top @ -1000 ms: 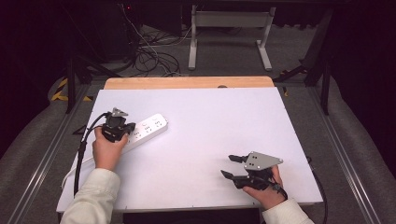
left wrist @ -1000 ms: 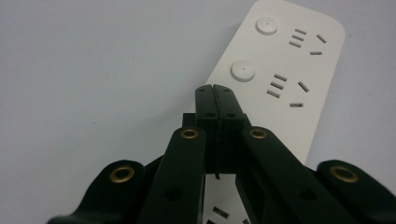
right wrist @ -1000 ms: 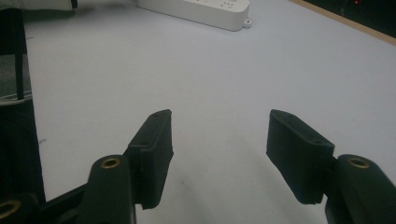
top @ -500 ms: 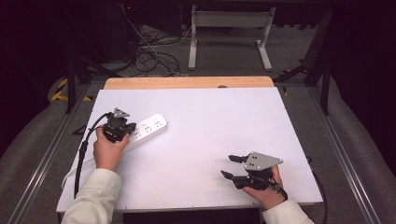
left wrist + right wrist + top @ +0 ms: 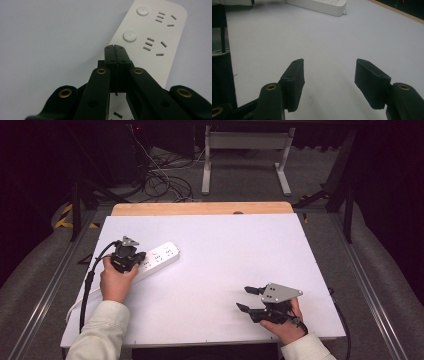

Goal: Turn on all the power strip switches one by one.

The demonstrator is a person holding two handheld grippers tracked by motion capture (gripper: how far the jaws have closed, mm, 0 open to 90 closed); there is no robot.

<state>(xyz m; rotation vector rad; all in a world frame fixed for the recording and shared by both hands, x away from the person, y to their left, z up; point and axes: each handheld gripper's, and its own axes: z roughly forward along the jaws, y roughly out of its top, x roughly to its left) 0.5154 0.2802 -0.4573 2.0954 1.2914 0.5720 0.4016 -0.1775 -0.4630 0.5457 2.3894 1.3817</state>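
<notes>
The white power strip [image 5: 157,258] lies flat on the white table [image 5: 225,265], at its left side, running aslant from the near left toward the far right, its far end short of the table's middle. Its top face carries sockets, each a set of dark slots with a round white button [image 5: 129,36] beside it, and its far end has rounded corners. A small mounting tab [image 5: 345,11] sticks out from one corner of the strip, level with the table's surface.
</notes>
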